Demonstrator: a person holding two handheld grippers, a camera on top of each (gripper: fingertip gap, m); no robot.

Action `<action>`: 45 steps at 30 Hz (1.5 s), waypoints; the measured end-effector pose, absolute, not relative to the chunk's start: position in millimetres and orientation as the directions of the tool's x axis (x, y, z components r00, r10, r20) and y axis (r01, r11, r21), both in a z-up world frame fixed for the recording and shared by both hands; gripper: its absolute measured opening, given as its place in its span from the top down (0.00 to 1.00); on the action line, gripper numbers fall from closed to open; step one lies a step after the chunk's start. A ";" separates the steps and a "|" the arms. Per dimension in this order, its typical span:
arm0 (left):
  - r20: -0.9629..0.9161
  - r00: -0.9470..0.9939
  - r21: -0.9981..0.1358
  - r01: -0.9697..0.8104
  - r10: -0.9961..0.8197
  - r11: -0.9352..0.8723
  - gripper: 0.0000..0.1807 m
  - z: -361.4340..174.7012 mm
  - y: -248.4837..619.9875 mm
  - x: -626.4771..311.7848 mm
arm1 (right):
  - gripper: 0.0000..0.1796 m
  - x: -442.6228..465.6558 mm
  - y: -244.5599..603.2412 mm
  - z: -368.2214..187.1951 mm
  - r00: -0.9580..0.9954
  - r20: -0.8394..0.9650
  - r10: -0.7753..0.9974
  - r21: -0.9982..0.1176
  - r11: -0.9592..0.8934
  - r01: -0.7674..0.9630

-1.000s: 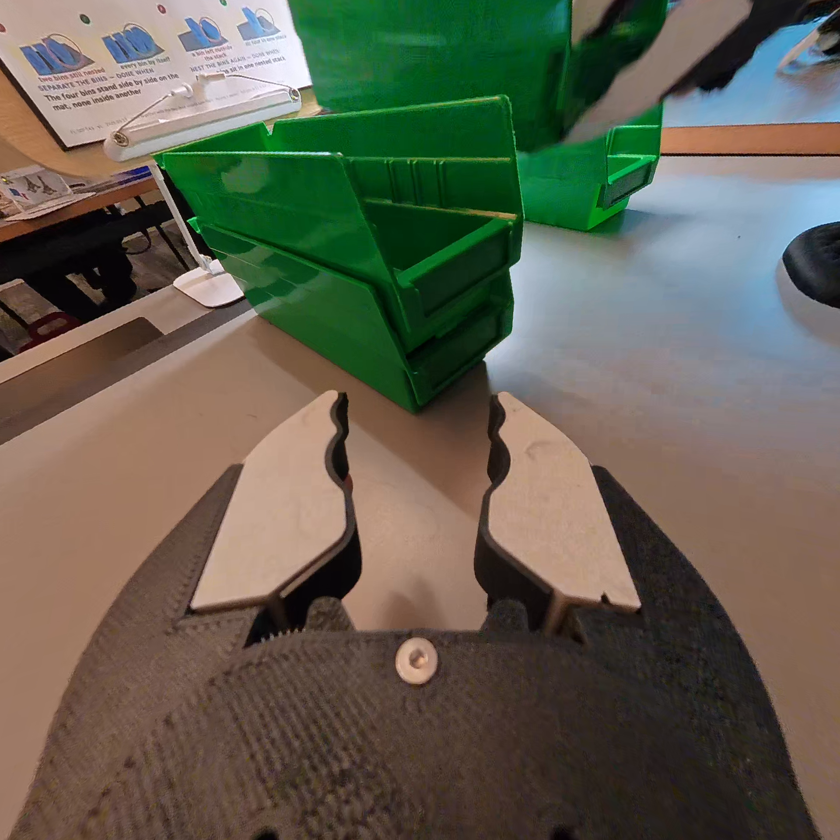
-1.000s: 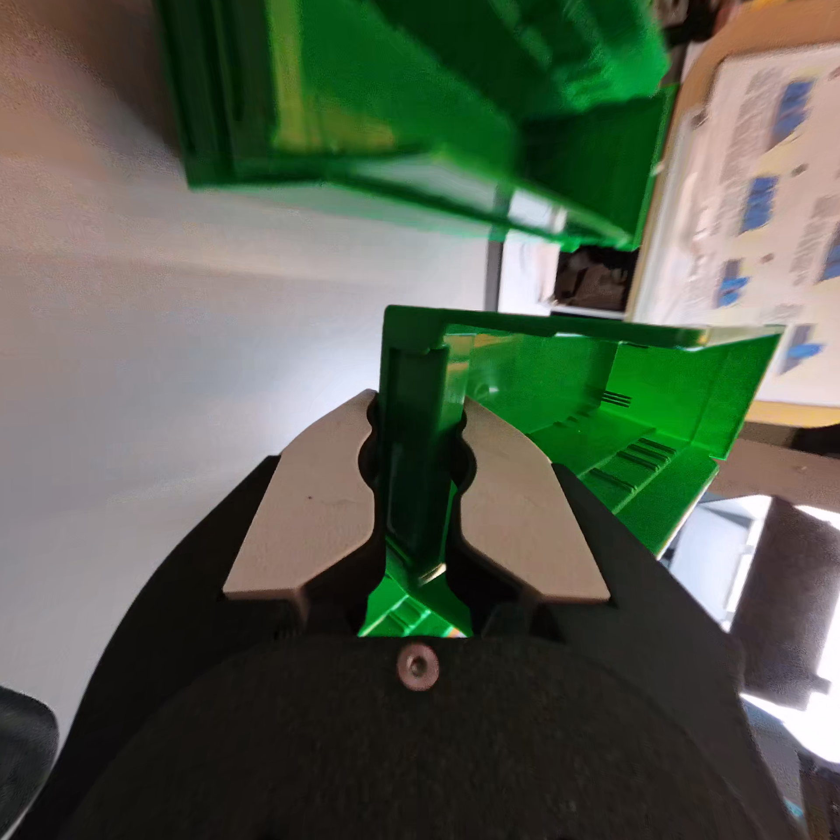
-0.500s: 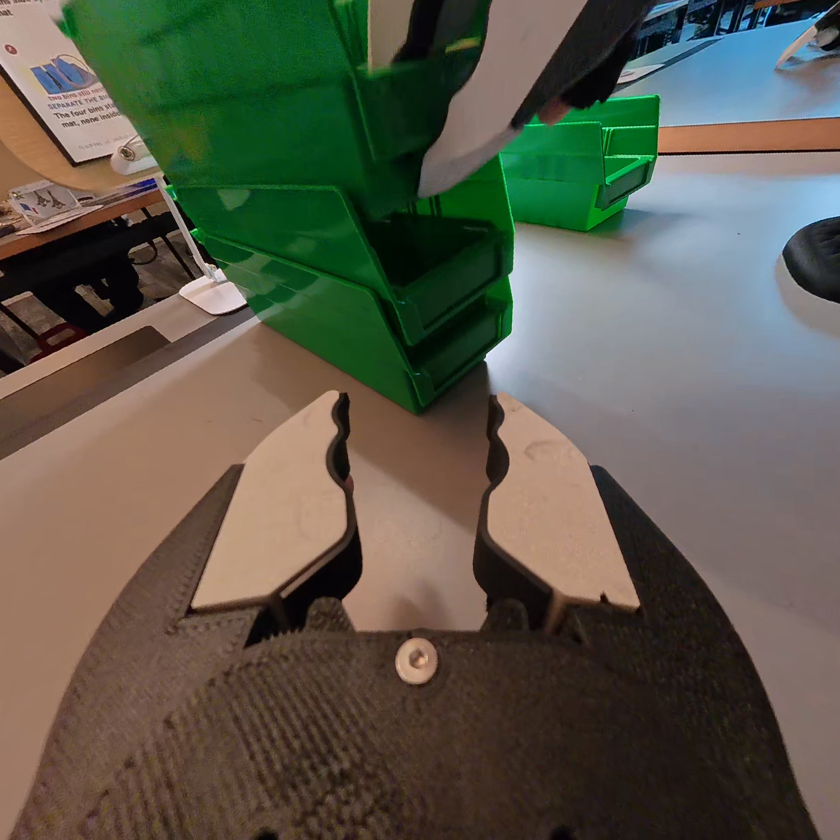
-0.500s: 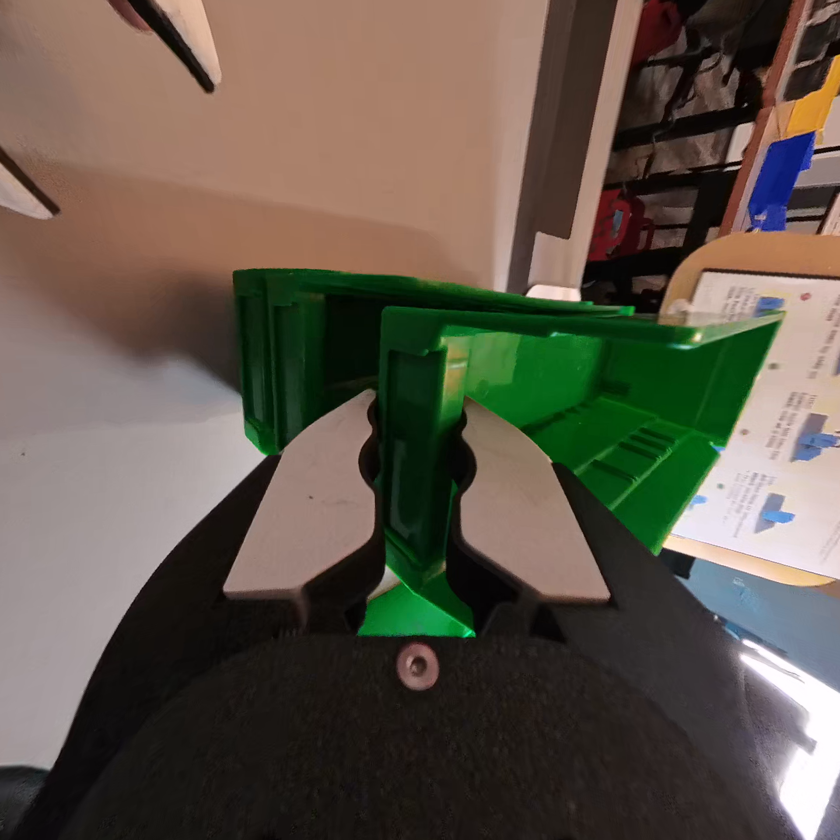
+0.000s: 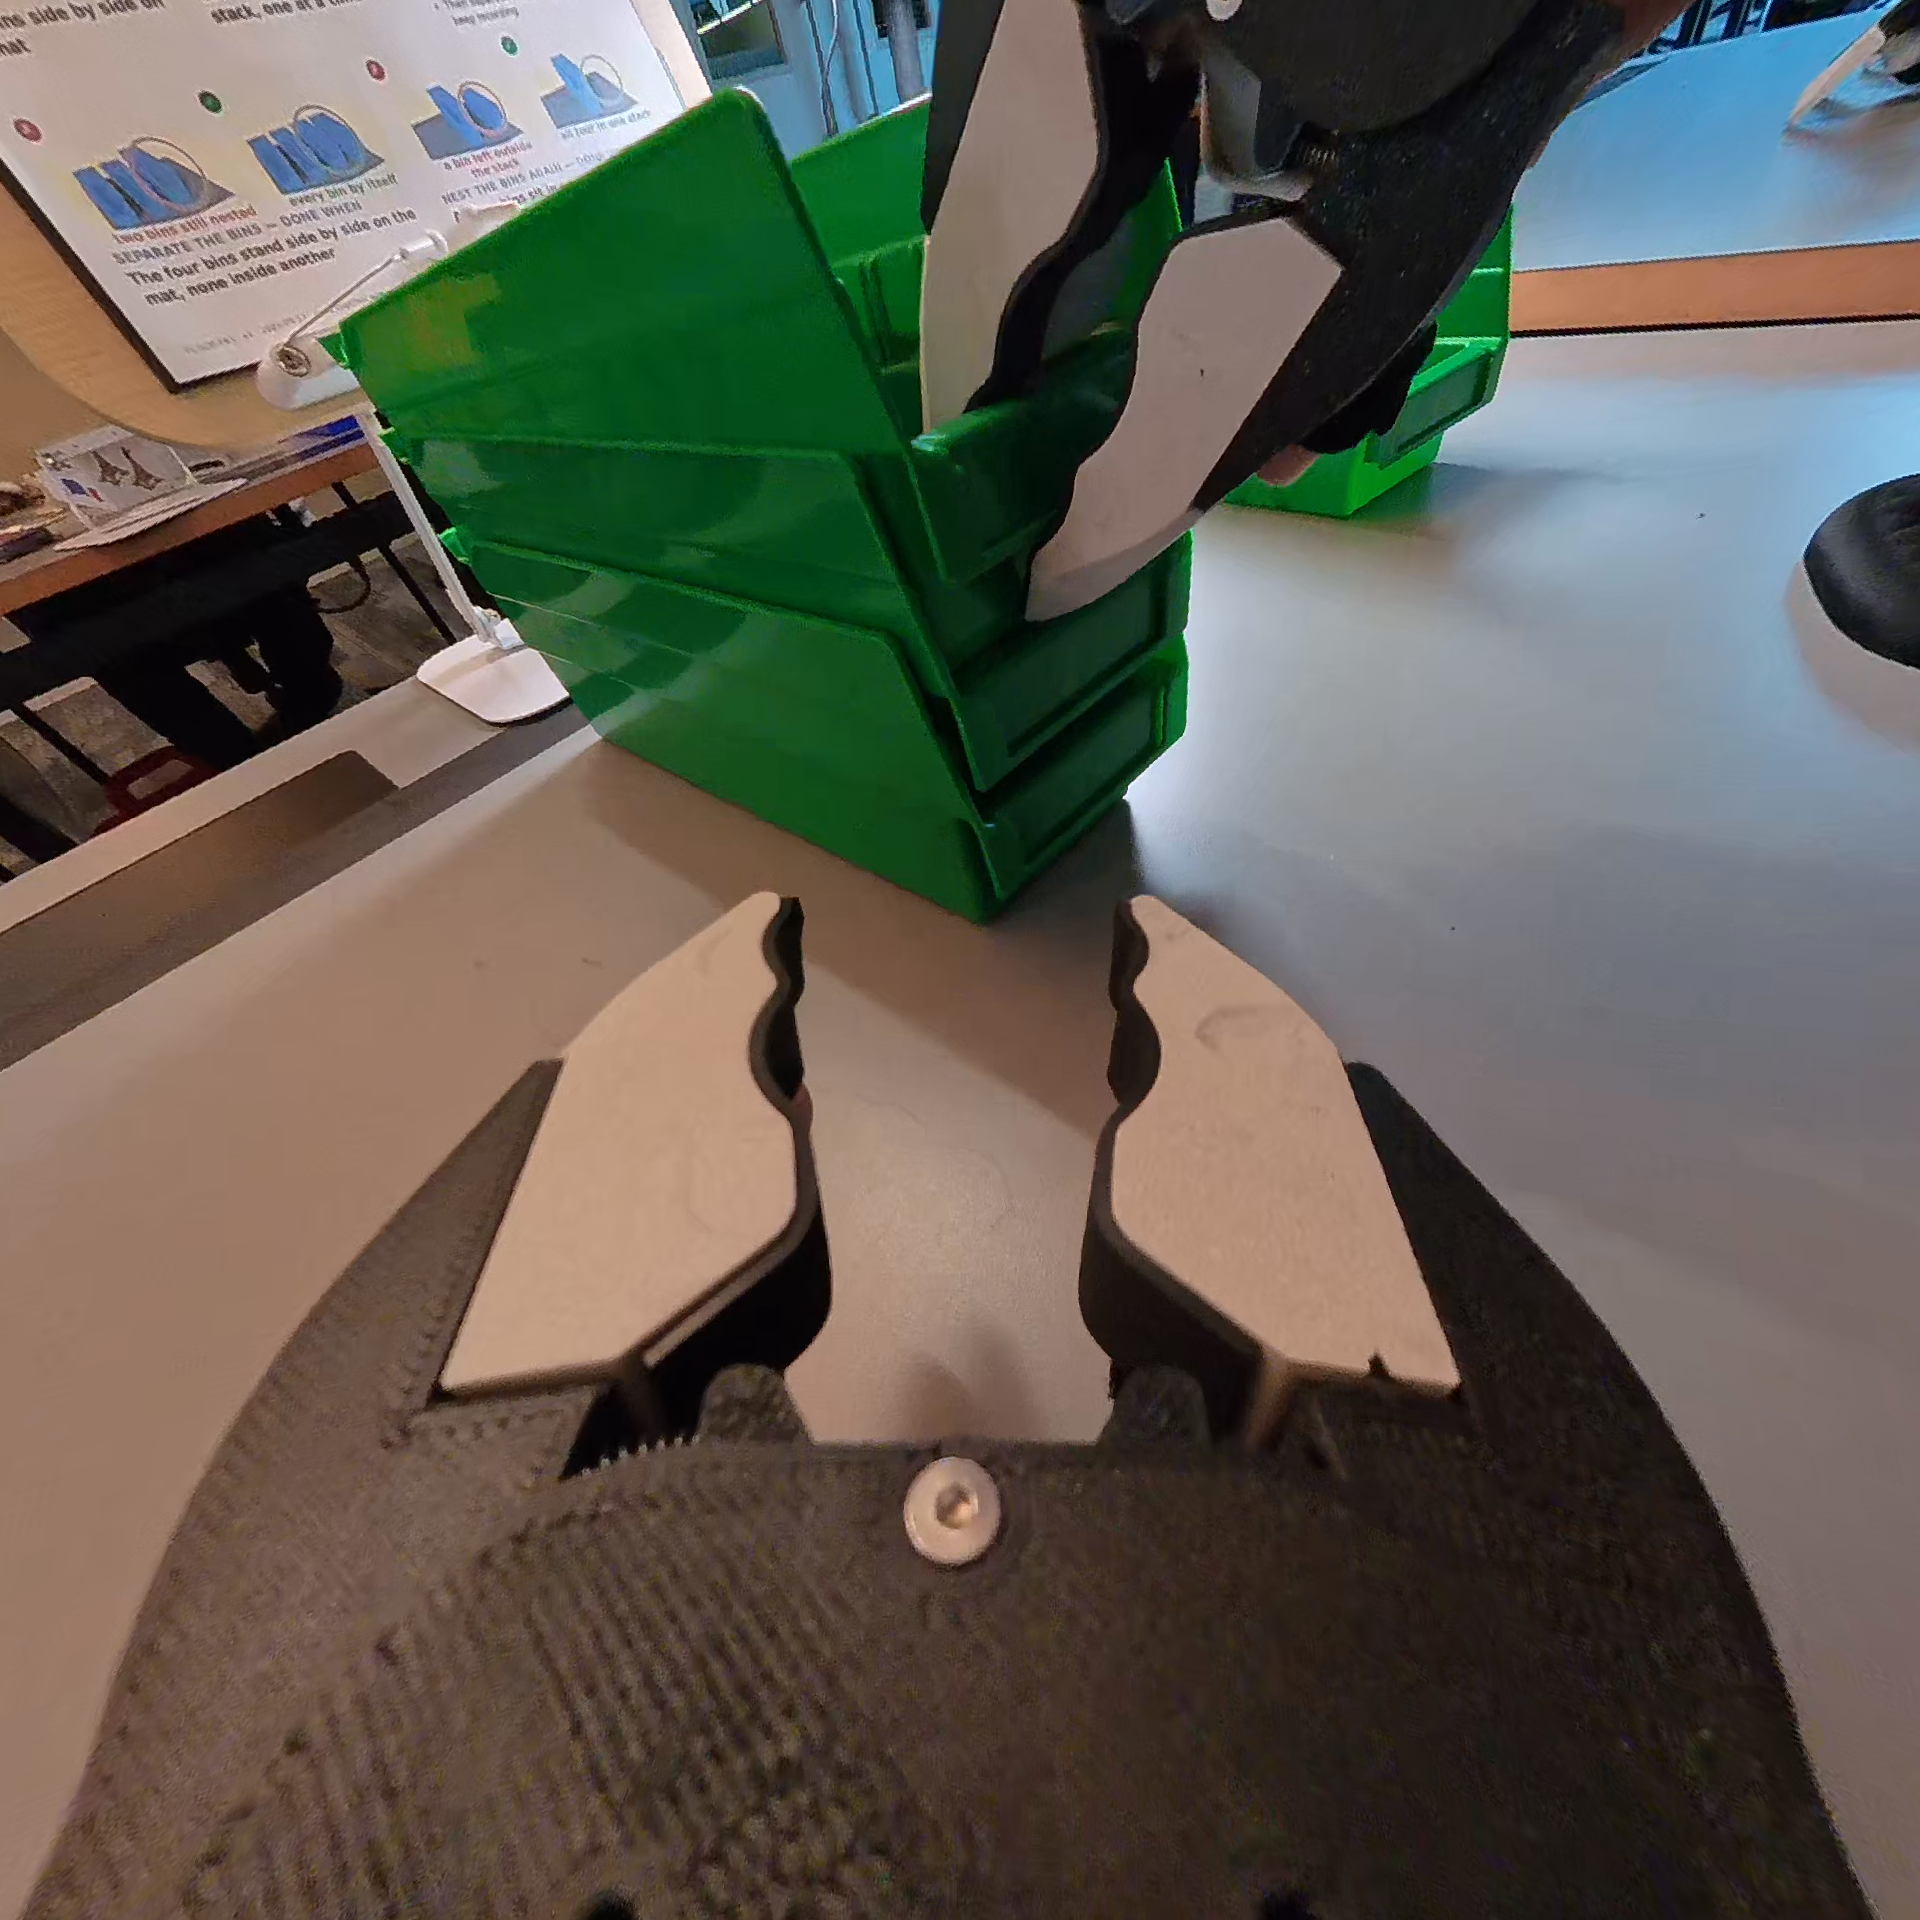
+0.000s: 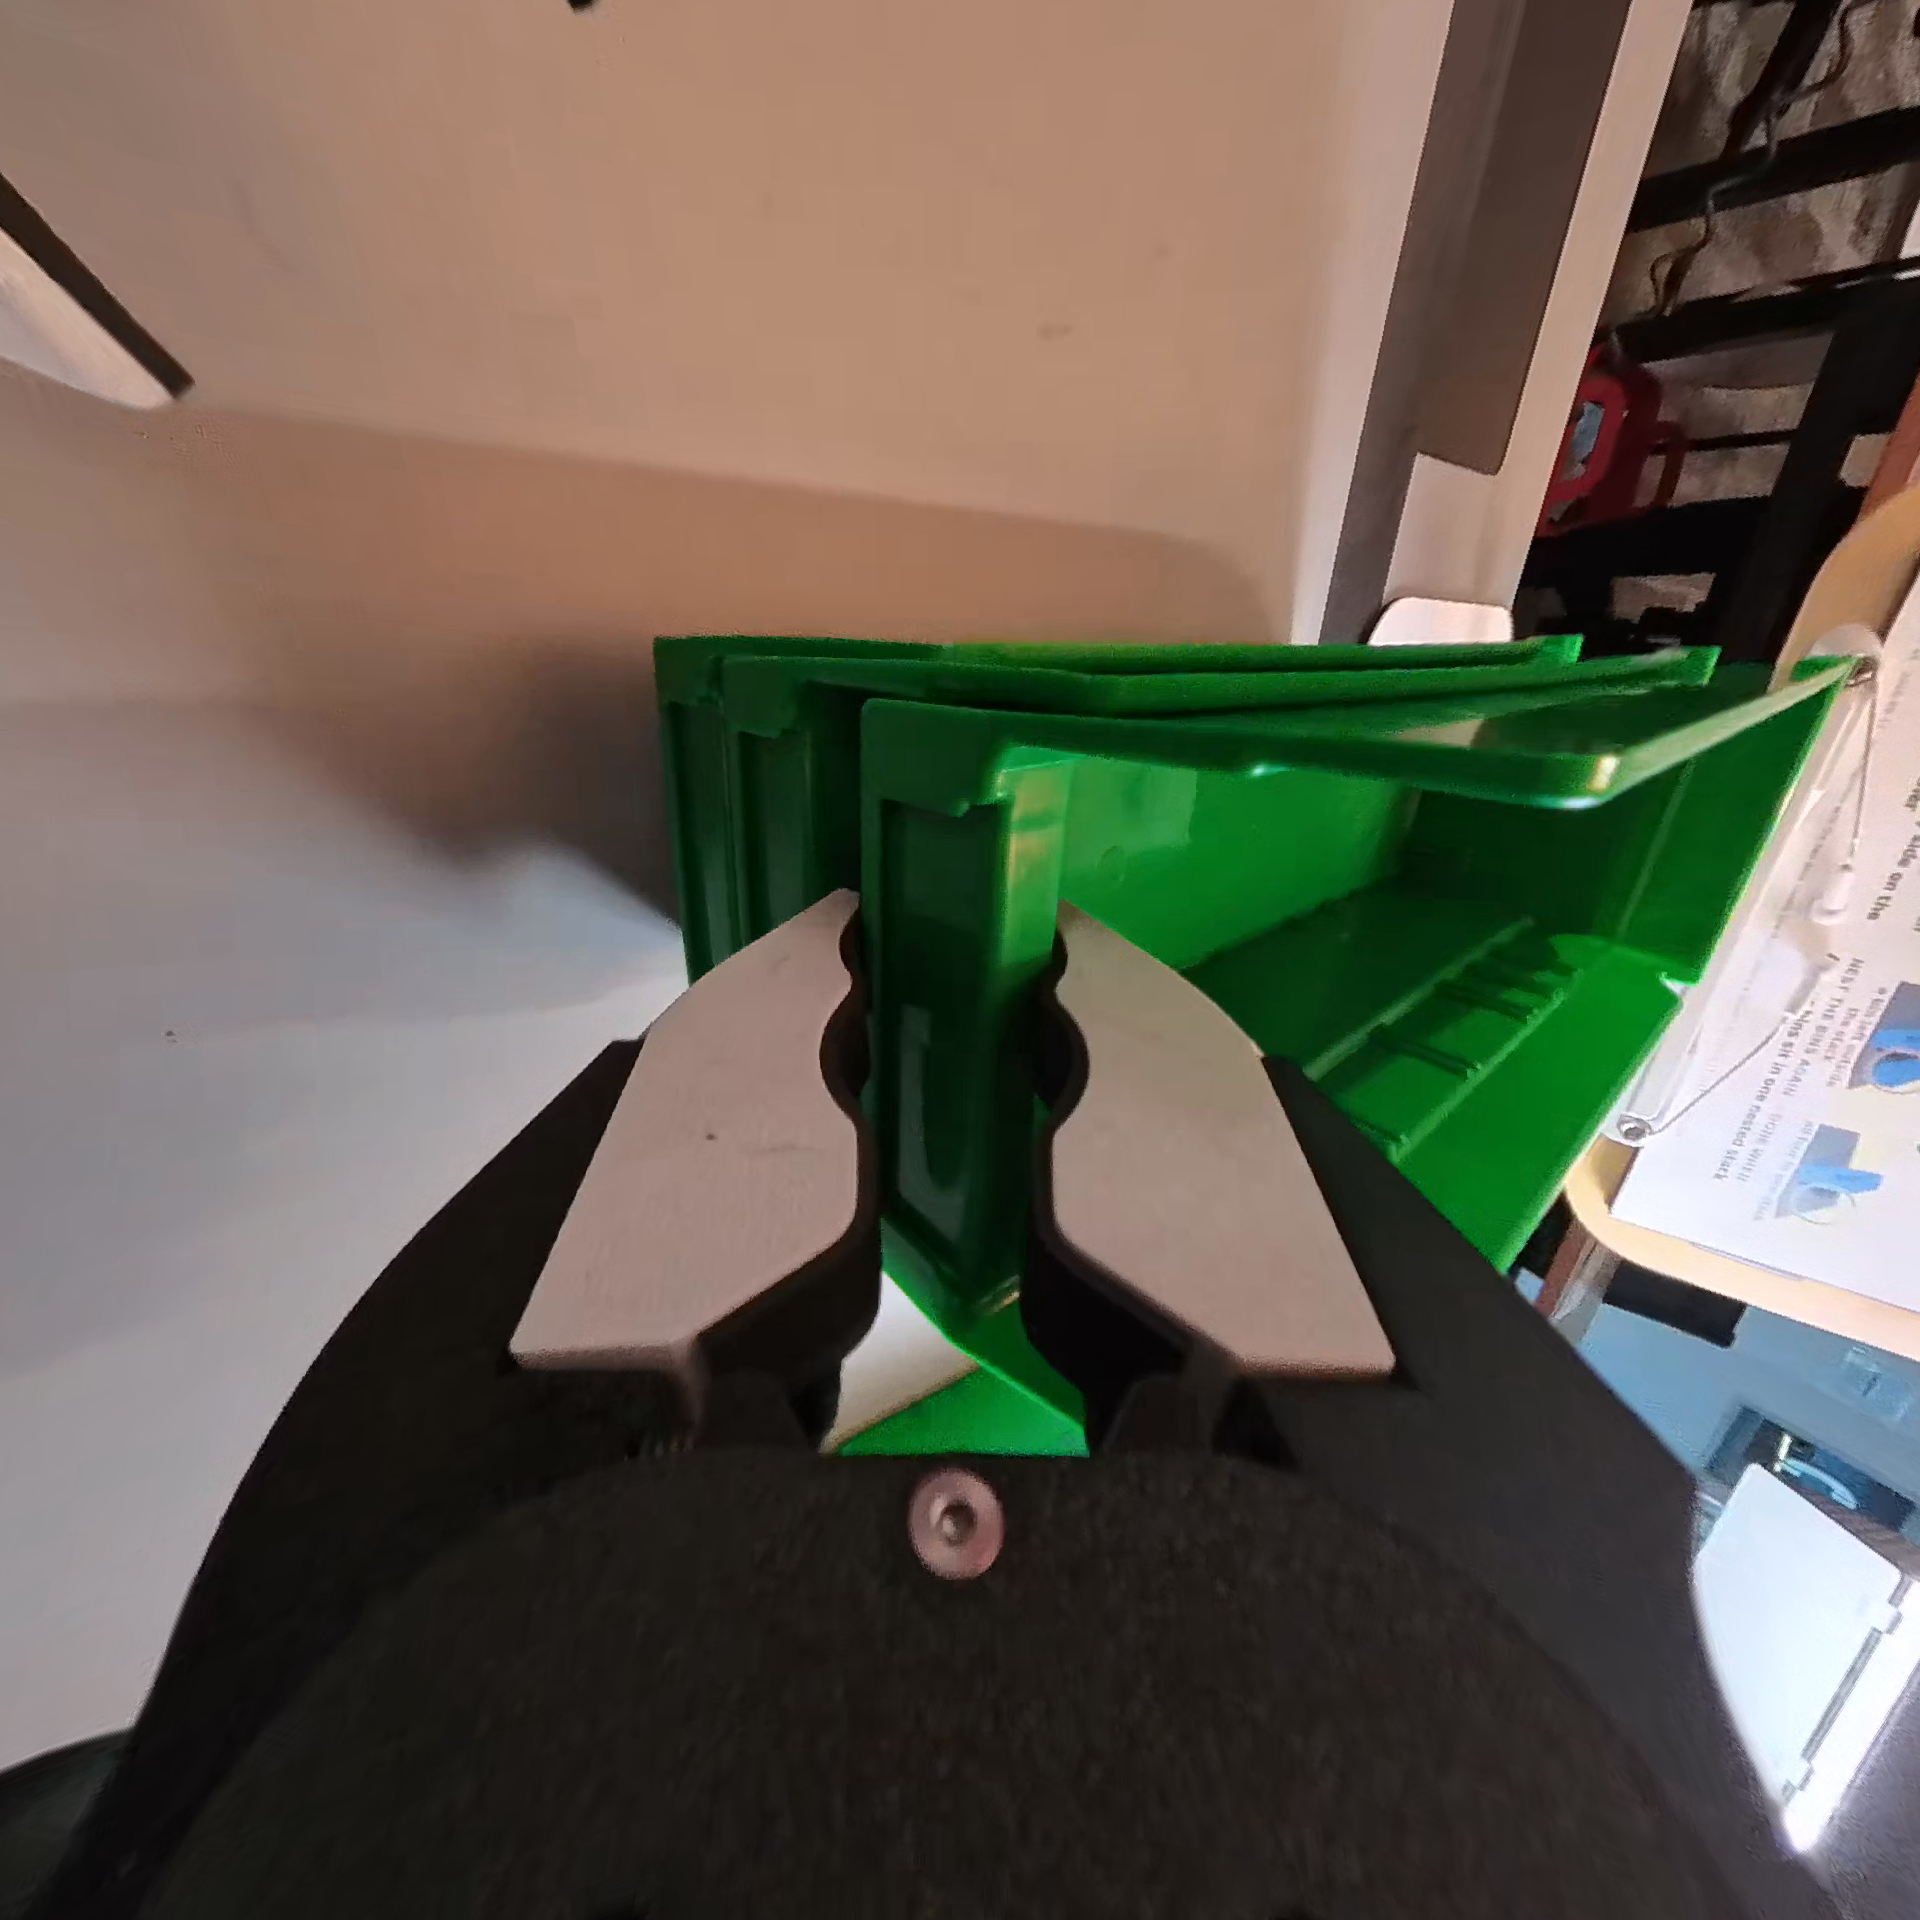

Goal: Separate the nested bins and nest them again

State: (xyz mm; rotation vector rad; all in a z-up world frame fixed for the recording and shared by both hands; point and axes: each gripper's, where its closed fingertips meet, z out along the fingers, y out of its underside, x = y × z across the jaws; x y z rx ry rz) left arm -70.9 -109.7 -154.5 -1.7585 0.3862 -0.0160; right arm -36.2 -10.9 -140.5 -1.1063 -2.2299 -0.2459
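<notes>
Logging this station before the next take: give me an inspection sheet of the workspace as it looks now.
Surface: grey tabletop, bare near the stack.
Job's things: three green plastic bins stacked, top bin tilted; fourth green bin behind.
Clutter: black round pad at right edge.
Grippers: left hand-held gripper open, empty; right hand-held gripper clamped on top bin's front lip.
Cables: nothing seen.
Surroundings: instruction sheet on white stand.
</notes>
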 end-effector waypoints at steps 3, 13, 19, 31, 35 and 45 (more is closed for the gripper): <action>-0.201 0.942 -0.952 -0.252 -0.268 -0.171 0.69 -154.9 -109.5 -70.5 | 0.84 -27.2 -3.2 -139.4 -0.424 0.615 0.665 -0.126 0.613 0.780; -0.207 0.942 -0.949 -0.259 -0.265 -0.180 0.69 -157.3 -108.0 -70.9 | 0.84 14.3 30.8 -140.3 -0.403 0.629 0.664 -0.092 0.579 0.810; -0.212 0.941 -0.948 -0.264 -0.263 -0.180 0.69 -157.9 -107.8 -71.0 | 0.84 15.6 38.1 -140.4 -0.405 0.643 0.650 -0.090 0.589 0.803; -0.202 0.944 -0.952 -0.252 -0.263 -0.176 0.69 -156.5 -108.8 -71.6 | 0.76 91.1 4.9 -67.2 -0.200 0.651 0.732 -0.397 0.553 0.733; -0.216 0.941 -0.947 -0.268 -0.261 -0.180 0.69 -158.9 -108.1 -70.7 | 0.70 168.6 66.9 -98.2 -0.136 0.662 0.737 -0.269 0.404 0.874; -0.217 0.939 -0.942 -0.272 -0.265 -0.195 0.69 -163.8 -105.1 -70.0 | 0.64 228.6 169.8 -203.2 -0.206 0.653 0.729 -0.082 0.338 0.937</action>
